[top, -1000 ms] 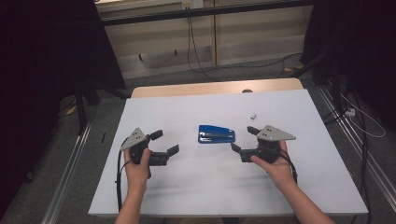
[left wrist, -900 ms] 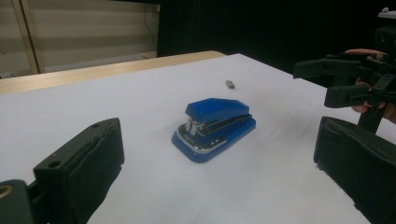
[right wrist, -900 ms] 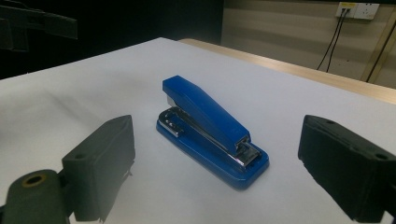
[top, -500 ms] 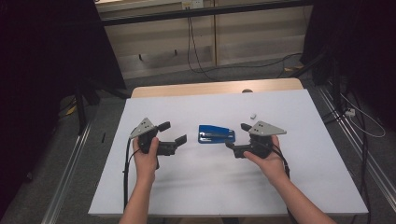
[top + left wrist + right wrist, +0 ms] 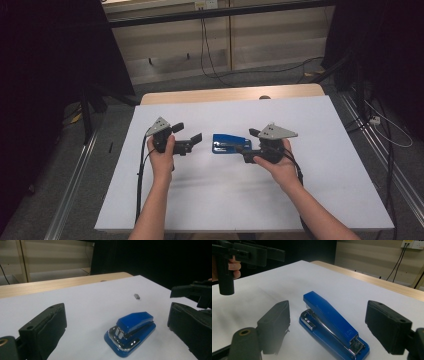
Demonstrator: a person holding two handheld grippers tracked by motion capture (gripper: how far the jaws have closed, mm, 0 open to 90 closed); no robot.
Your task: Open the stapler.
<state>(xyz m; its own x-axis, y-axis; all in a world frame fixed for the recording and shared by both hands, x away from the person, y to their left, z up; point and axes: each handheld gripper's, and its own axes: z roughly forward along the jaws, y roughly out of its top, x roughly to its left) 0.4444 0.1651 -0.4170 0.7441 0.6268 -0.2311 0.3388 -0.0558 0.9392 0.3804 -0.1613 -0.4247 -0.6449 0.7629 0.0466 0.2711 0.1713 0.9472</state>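
A blue stapler point(image 5: 230, 144) lies flat in the middle of the white table top point(image 5: 220, 200). My left gripper point(image 5: 190, 132) is held just left of it, open, jaws pointing at the stapler's metal mouth point(image 5: 123, 336) a short way ahead. My right gripper point(image 5: 248, 145) comes in from the right, open. Its jaws have just been closing a little and stand on either side of the stapler's hinge end point(image 5: 352, 342), pads apart from it. The left gripper point(image 5: 249, 252) shows beyond the stapler in the right gripper view.
A small grey piece point(image 5: 136, 296) lies on the white top beyond the stapler. The wooden table edge point(image 5: 225, 94) runs along the far side. Cables point(image 5: 390, 130) and metal rails lie on the floor around the table.
Both hands have moved inward toward the stapler. The right gripper's jaws now flank the stapler's right end, and the left gripper has drawn close to its left end.
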